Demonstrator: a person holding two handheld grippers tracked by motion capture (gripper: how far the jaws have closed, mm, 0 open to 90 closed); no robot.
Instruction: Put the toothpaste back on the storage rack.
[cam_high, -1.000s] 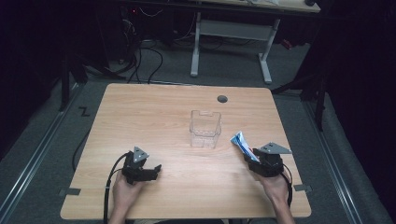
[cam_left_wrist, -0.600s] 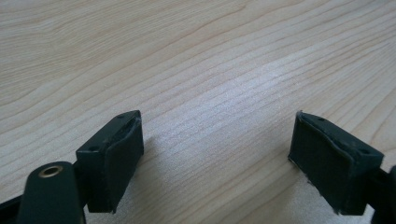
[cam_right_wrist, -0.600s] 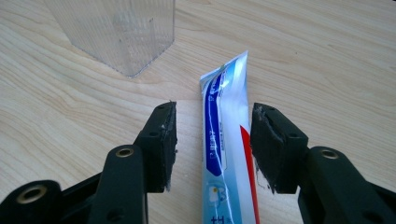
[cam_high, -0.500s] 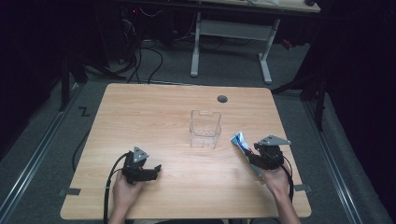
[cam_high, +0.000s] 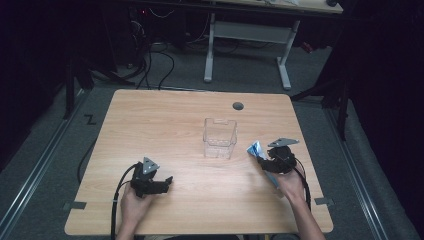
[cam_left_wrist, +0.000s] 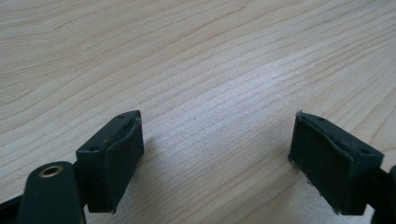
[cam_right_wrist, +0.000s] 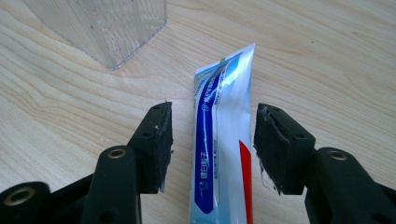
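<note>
A blue, white and red toothpaste tube (cam_right_wrist: 219, 140) lies flat on the wooden table (cam_high: 165, 125), its crimped end pointing toward a clear plastic container (cam_right_wrist: 107, 28). My right gripper (cam_right_wrist: 212, 114) straddles the tube; its jaws have just been opening, and the pads (cam_right_wrist: 159, 140) stand apart from the tube's sides. From above, the tube (cam_high: 256, 149) pokes out ahead of the right gripper (cam_high: 267, 159), just right of the container (cam_high: 219, 137). My left gripper (cam_high: 167, 181) rests low over the table at the front left, open with nothing between its jaws (cam_left_wrist: 217, 135).
A round cable hole (cam_high: 238, 106) sits at the table's far edge. Bare wood lies between the two grippers and behind the container. A desk frame and cables stand on the dark floor beyond the table.
The right gripper has slid forward and slightly left along the tube, toward the container, and its jaws stand wider. The tube stays on the table. The left gripper has not moved.
</note>
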